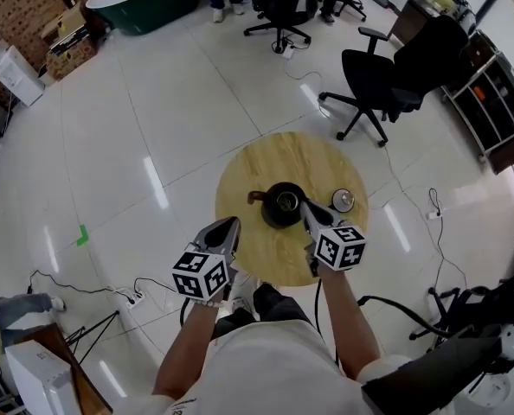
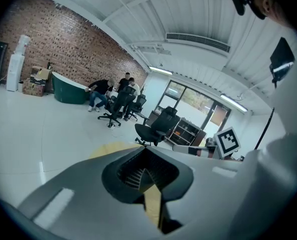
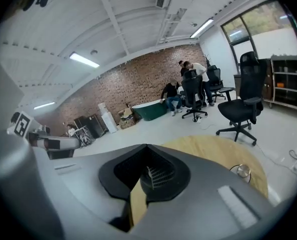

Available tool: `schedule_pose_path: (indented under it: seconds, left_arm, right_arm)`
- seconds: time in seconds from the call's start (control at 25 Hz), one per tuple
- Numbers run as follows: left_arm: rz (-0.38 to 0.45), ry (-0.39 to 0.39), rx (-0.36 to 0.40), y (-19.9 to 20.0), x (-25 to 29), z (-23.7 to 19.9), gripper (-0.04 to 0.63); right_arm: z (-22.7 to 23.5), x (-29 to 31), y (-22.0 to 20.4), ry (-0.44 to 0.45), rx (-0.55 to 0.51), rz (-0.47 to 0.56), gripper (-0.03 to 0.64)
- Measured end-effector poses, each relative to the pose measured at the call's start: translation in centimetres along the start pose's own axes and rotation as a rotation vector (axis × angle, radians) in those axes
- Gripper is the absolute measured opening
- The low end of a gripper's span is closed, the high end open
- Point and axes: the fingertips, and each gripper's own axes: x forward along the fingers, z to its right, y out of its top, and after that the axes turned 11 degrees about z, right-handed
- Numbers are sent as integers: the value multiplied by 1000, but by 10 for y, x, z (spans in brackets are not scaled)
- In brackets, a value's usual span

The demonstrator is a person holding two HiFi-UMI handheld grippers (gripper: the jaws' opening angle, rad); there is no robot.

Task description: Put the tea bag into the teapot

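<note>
While both grippers sit over the near half of the round wooden table (image 1: pixel 270 158), the left gripper (image 1: pixel 231 226) hangs at the near-left rim with its jaws pressed together on nothing. The right gripper (image 1: pixel 307 208), likewise clenched and empty, has its tips just beside the right side of the black teapot (image 1: pixel 273 213). The teapot stands uncovered at the table's middle, its lid (image 1: pixel 343 200) lying apart to the right; the tea bag cannot be made out, and a pale patch in the pot's mouth is too small to identify.
</note>
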Motion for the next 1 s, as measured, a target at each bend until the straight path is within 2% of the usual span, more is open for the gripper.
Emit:
schedule_pose_path:
  seconds: [0.08, 0.2, 0.44, 1.0]
  left_arm:
    - [16, 6, 10, 7, -6, -10, 12]
    - [28, -6, 26, 10, 7, 10, 12]
    - [22, -94, 74, 10, 17, 36, 12]
    - [34, -122, 133, -14, -19, 64, 12]
  right_arm:
    - [-17, 9, -4, 36, 34, 18, 2]
    - [-16, 0, 5, 76, 77, 41, 2]
    - [-22, -31, 11, 69, 79, 113, 2]
    - [-38, -91, -3, 56, 53, 181, 2]
